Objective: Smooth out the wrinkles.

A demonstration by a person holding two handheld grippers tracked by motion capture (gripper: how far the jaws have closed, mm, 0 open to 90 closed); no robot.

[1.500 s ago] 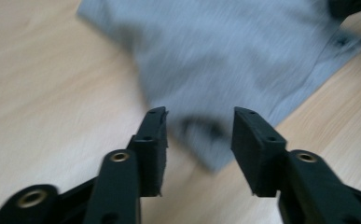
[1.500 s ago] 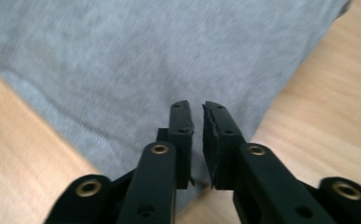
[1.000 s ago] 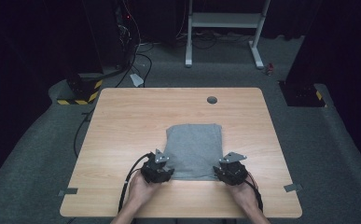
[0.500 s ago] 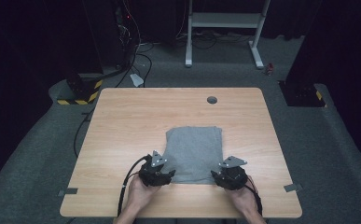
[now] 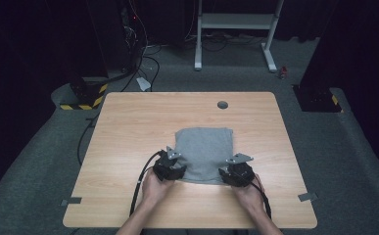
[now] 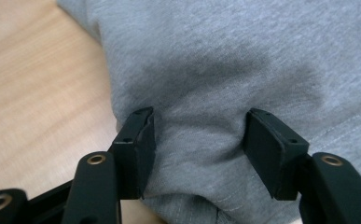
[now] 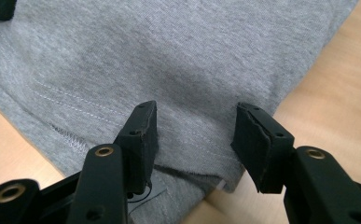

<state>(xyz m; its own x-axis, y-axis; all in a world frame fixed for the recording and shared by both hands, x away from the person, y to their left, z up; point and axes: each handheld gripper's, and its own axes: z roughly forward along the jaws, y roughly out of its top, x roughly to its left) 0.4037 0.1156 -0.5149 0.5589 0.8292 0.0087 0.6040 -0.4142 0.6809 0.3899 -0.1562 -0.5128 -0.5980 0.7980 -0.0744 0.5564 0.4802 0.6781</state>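
We see a folded grey T-shirt [image 5: 204, 154] lying on the wooden table [image 5: 128, 127], toward its near edge. Our left gripper [image 5: 173, 164] is at the shirt's near left corner and our right gripper [image 5: 233, 168] at its near right corner. Both have just been opening; their jaws stand wide over the cloth, which lies between the pads unpinched.

We see the left gripper [image 5: 169, 165] and right gripper [image 5: 236, 171] at the folded grey cloth's [image 5: 204, 151] near corners on the table [image 5: 128, 127].
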